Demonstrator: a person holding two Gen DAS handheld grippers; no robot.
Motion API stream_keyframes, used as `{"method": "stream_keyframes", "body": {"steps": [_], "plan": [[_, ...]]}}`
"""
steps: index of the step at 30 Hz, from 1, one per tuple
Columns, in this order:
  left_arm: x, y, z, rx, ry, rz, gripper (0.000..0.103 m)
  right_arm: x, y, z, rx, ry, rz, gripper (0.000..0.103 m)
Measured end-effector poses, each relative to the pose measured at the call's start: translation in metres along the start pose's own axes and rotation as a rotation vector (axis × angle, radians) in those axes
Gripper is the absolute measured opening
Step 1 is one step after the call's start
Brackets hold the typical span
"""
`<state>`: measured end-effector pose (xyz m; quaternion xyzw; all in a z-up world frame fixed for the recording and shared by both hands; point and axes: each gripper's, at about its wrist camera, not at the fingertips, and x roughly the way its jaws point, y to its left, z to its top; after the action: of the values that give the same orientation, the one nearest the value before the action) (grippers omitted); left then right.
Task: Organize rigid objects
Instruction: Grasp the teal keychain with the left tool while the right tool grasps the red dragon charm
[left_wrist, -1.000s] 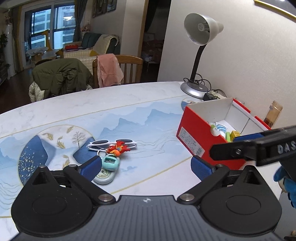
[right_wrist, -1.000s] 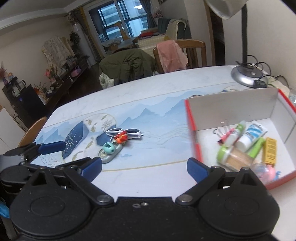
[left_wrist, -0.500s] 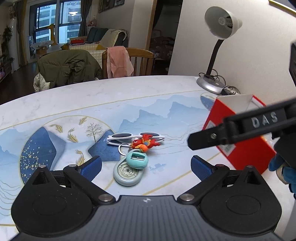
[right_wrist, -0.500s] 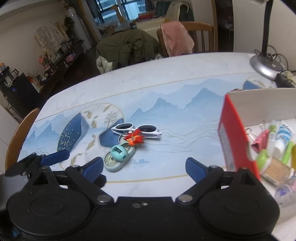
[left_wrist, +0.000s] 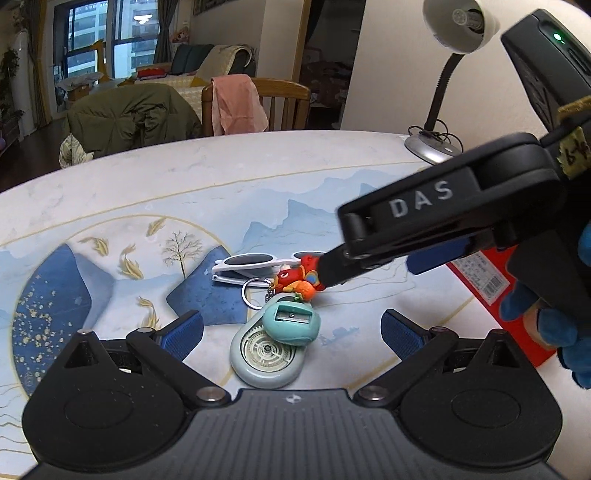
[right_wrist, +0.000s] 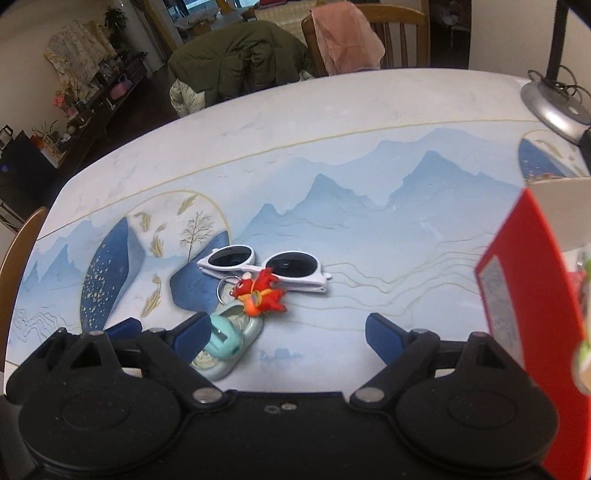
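Observation:
White sunglasses (right_wrist: 264, 267) lie on the table mat, with a red fish keychain (right_wrist: 260, 291) in front of them. A teal pencil sharpener (left_wrist: 291, 324) rests on a pale round case (left_wrist: 266, 356). My left gripper (left_wrist: 291, 330) is open, low over the sharpener and case. My right gripper (right_wrist: 288, 332) is open and empty, just right of the sharpener (right_wrist: 221, 341); its arm crosses the left wrist view over the keychain (left_wrist: 297, 280). The red box (right_wrist: 532, 295) stands at the right.
A desk lamp (left_wrist: 448, 74) with its round base (right_wrist: 554, 107) stands at the table's far right by the wall. Chairs draped with a green jacket (left_wrist: 129, 118) and pink cloth (left_wrist: 238, 103) stand beyond the far edge.
Both grippers have swung left, away from the red box, and come in low toward the sunglasses, keychain and sharpener. The right gripper now reaches across the left wrist view.

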<state>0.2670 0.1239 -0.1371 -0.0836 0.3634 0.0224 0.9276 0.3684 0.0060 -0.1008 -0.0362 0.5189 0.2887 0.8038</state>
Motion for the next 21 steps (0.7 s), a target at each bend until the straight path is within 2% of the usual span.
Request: {"method": "stream_keyframes", "body": {"steps": [7, 11, 13, 15, 19, 21], "plan": [[0.016, 0.004, -0.003, -0.010, 0.012, 0.015, 0.103, 0.024, 0.005, 0.010, -0.010, 0.030, 0.013, 0.082], [0.022, -0.002, -0.004, 0.024, 0.007, 0.015, 0.102, 0.035, 0.006, 0.012, -0.003, 0.051, 0.018, 0.077], [0.024, -0.004, -0.005, 0.035, 0.007, 0.001, 0.095, 0.039, 0.006, 0.013, 0.002, 0.060, 0.025, 0.073], [0.028, -0.005, -0.005, 0.036, 0.021, -0.001, 0.080, 0.043, 0.006, 0.013, 0.004, 0.068, 0.031, 0.068], [0.029, -0.006, -0.005, 0.044, 0.010, 0.008, 0.068, 0.048, 0.006, 0.013, 0.014, 0.078, 0.047, 0.059], [0.028, -0.007, -0.005, 0.054, 0.002, 0.013, 0.059, 0.051, 0.007, 0.014, 0.019, 0.079, 0.054, 0.054]]}}
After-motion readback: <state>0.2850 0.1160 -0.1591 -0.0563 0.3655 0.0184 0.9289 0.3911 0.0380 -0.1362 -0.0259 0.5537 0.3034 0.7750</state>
